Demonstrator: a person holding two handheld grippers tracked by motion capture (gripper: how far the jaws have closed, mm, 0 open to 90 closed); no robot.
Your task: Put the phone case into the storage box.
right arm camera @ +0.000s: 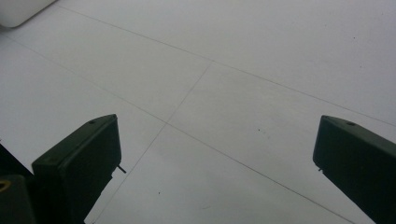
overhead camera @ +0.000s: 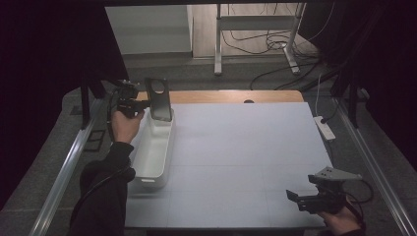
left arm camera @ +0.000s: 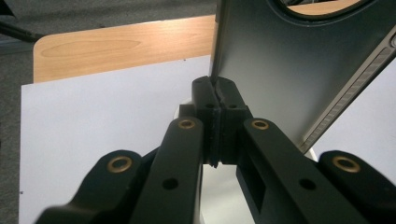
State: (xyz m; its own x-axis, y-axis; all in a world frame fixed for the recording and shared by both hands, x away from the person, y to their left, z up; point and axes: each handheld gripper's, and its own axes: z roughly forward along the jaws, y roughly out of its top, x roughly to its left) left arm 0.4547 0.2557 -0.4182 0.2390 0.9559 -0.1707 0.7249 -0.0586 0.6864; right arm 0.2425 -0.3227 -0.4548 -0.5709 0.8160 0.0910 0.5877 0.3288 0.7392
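A dark flat case (overhead camera: 160, 100) with a round hole near its top stands upright over the far end of a long white tray (overhead camera: 152, 162). My left gripper (overhead camera: 146, 104) comes in from the left and is shut on the case's edge. In the left gripper view the jaws (left arm camera: 215, 91) meet on the lower corner of the case (left arm camera: 280, 60), whose ribbed side runs off to the right. Near the table's front right corner my right gripper (overhead camera: 291, 196) is held low and open. Its jaws (right arm camera: 215, 154) stand wide apart over the bare white mat.
A white mat (overhead camera: 246, 157) covers the table, with a strip of wood (overhead camera: 221, 96) along the far edge. A white power strip (overhead camera: 324, 127) lies off the right side. Metal rails run down both sides. A stand and cables sit on the floor beyond.
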